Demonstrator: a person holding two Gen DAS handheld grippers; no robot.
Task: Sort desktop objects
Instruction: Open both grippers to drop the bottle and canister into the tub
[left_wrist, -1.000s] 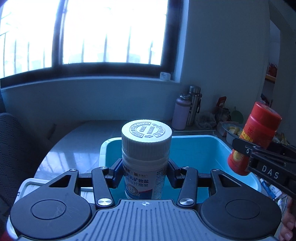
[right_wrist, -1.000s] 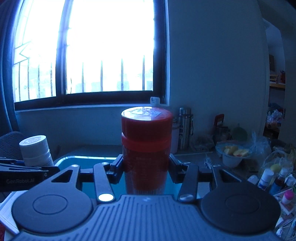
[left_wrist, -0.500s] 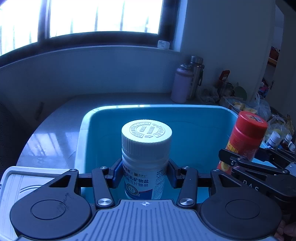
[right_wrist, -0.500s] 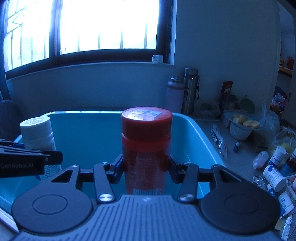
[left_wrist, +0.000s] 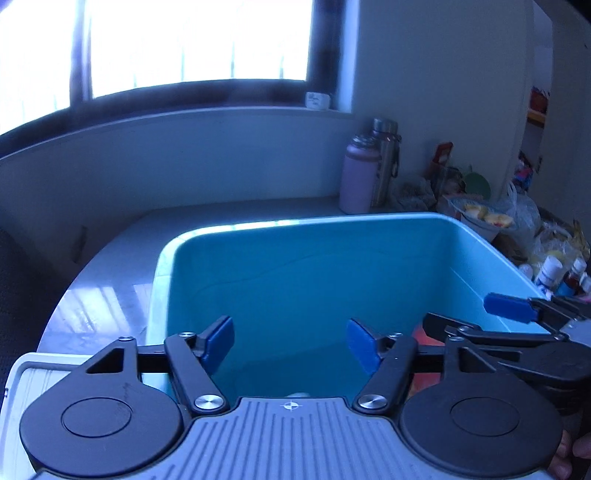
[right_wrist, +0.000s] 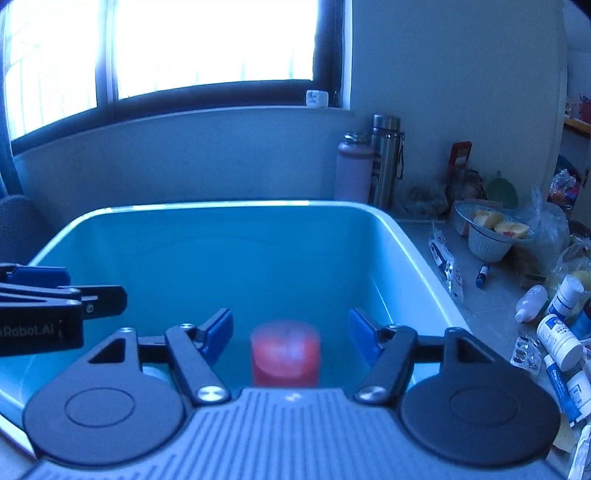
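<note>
- Bright barred window behind a grey desktop; large turquoise plastic bin (right_wrist: 229, 236) fills the near centre.
- Left gripper (left_wrist: 290, 341): fingers now spread wide and empty; the white-capped pill bottle held half a second ago is gone, only a pale sliver shows below in the bin.
- Right gripper (right_wrist: 290, 338): fingers wide, released; red cylindrical bottle (right_wrist: 284, 352) blurred inside the bin, apparently dropping.
- Judgement: both items deposited; more white medicine bottles (right_wrist: 557, 341) wait on the desk, far right.
</note>
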